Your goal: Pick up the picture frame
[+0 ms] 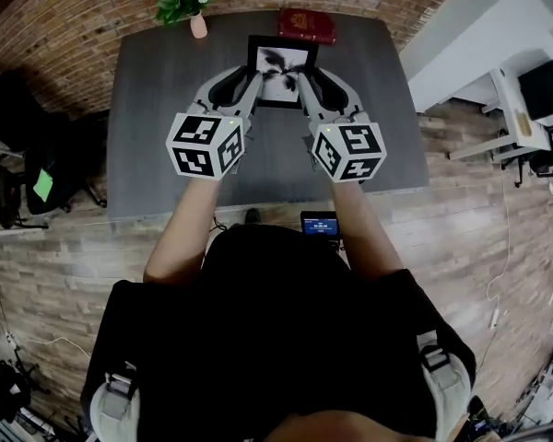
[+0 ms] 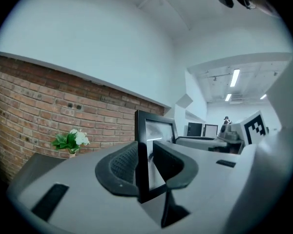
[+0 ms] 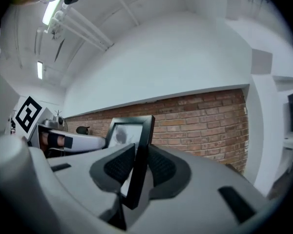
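Room: a brick wall [image 1: 92, 17] runs behind the far edge of the grey table [image 1: 166, 155]. Wood-plank floor [image 1: 55, 265] lies around it, and a white desk [image 1: 470, 35] stands off to your right.
Picture frame: the picture frame [image 1: 281, 63] is black-edged with a dark print on white. It sits over the far middle of the table, face turned toward you, between your two tools. No view shows whether its lower edge touches the tabletop.
Left tool: your left tool [image 1: 251, 88] pinches the frame's left side, with one jaw on the front and one on the back.
Right tool: your right tool [image 1: 306, 88] pinches the frame's right side in the same way, jaws pressed onto the black border.
Far left: a pink vase of white flowers [image 1: 194, 3] stands at the table's far edge, well apart from the frame and left of your left tool.
Far middle: a red book [image 1: 306, 26] lies flat just beyond the frame's top edge, the closest thing to it.
Near side: a small device with a lit screen [image 1: 320, 224] shows by your chest, below the table's near edge.
Left of table: dark chairs [image 1: 18, 155] stand on the floor, clear of both arms.
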Available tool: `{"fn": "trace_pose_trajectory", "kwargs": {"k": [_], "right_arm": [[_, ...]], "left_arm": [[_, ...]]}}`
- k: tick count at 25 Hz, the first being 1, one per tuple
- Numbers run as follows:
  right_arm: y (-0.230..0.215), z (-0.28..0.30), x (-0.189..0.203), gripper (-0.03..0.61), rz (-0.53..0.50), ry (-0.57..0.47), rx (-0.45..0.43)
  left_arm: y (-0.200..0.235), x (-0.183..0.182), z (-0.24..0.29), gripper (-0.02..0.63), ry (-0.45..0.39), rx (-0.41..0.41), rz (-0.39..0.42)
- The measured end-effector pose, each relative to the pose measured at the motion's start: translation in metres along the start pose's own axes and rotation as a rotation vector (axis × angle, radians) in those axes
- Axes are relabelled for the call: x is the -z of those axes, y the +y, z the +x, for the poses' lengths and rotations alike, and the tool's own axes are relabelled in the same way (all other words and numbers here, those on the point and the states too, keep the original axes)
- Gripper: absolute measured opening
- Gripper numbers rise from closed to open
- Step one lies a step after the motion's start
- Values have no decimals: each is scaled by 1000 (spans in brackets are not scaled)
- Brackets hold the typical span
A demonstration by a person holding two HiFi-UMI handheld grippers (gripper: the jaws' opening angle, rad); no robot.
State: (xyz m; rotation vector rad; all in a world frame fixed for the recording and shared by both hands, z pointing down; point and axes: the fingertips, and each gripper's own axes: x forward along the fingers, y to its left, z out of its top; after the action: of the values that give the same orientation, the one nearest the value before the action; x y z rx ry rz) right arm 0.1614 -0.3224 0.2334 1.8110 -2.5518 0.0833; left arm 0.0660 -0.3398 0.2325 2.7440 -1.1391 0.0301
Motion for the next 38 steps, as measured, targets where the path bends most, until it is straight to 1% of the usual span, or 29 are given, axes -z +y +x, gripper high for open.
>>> {"fn": "trace_pose_trajectory", "kwargs": {"k": [3, 9, 15, 21, 25, 31, 38], "right_arm": [[2, -32, -13, 89, -2, -36, -23], [5, -100, -28, 89, -1, -98, -63], [27, -174, -25, 89, 7, -122, -117], [43, -238, -21, 89, 21, -133, -152], [56, -264, -19, 89, 37, -136, -155], [80, -290, -19, 89, 38, -146, -143], [114, -318, -23, 89, 20, -134, -98]], "left_arm": [[-30, -13, -17, 86, -25, -15, 36], [-92, -20, -49, 86, -57, -41, 90], [-149, -6, -103, 84, -74, -83, 100], [-199, 5, -148, 81, -88, -111, 107], [-219, 9, -174, 80, -88, -104, 107], [-232, 10, -206, 78, -103, -91, 117], [-244, 9, -251, 78, -125, -34, 100]]}}
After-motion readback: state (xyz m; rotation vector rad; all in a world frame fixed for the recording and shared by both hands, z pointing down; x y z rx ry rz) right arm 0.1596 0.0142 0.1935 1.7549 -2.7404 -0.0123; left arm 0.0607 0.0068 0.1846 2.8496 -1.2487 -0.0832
